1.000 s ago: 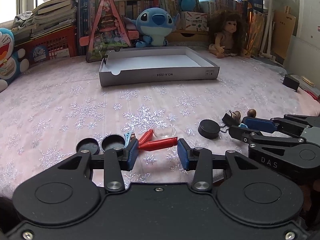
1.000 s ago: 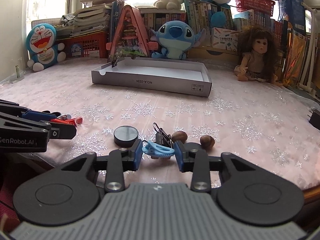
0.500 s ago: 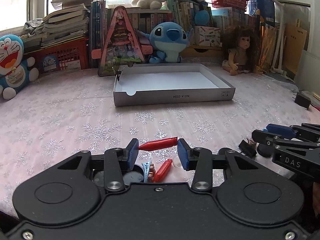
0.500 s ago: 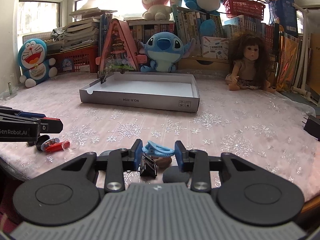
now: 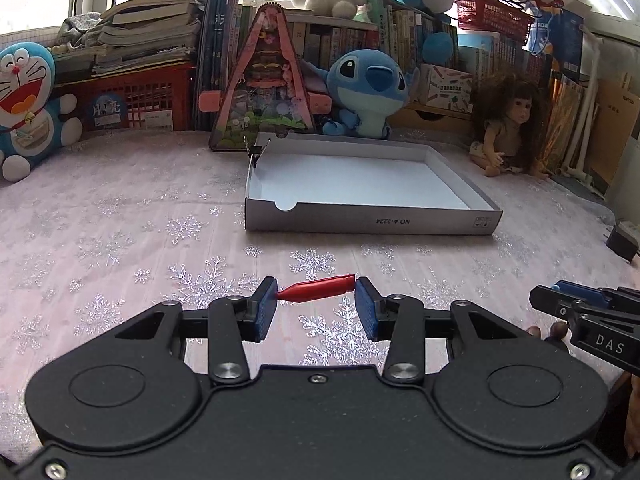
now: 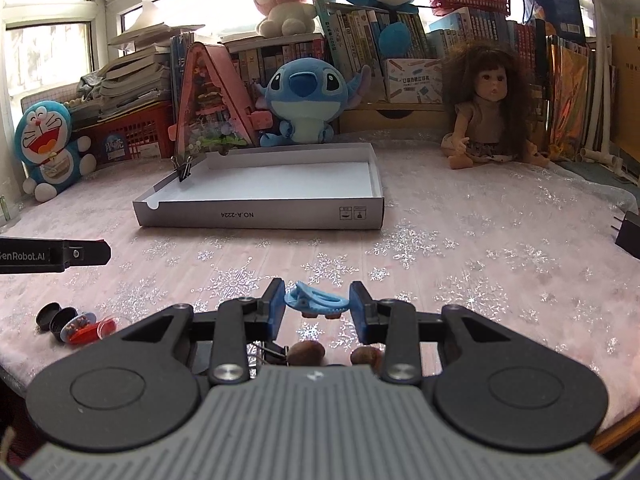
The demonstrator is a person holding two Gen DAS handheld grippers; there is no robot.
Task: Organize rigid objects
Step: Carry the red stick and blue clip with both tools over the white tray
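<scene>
Two grippers each gripped a small item above the snowflake cloth (image 5: 120,220). The left gripper (image 5: 316,304) was clamped on a red clip (image 5: 318,289) lying crosswise between its pads; the right gripper (image 6: 318,310) was clamped on a blue clip (image 6: 316,300). Farther off sat an empty white tray (image 5: 360,222). Near left lay black caps (image 6: 56,316); two nuts (image 6: 306,352) lay below the right gripper.

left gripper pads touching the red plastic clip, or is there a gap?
Touching. The left wrist view shows the red plastic clip spanning the left gripper, each end pressed against a blue pad, held clear of the tablecloth.
</scene>
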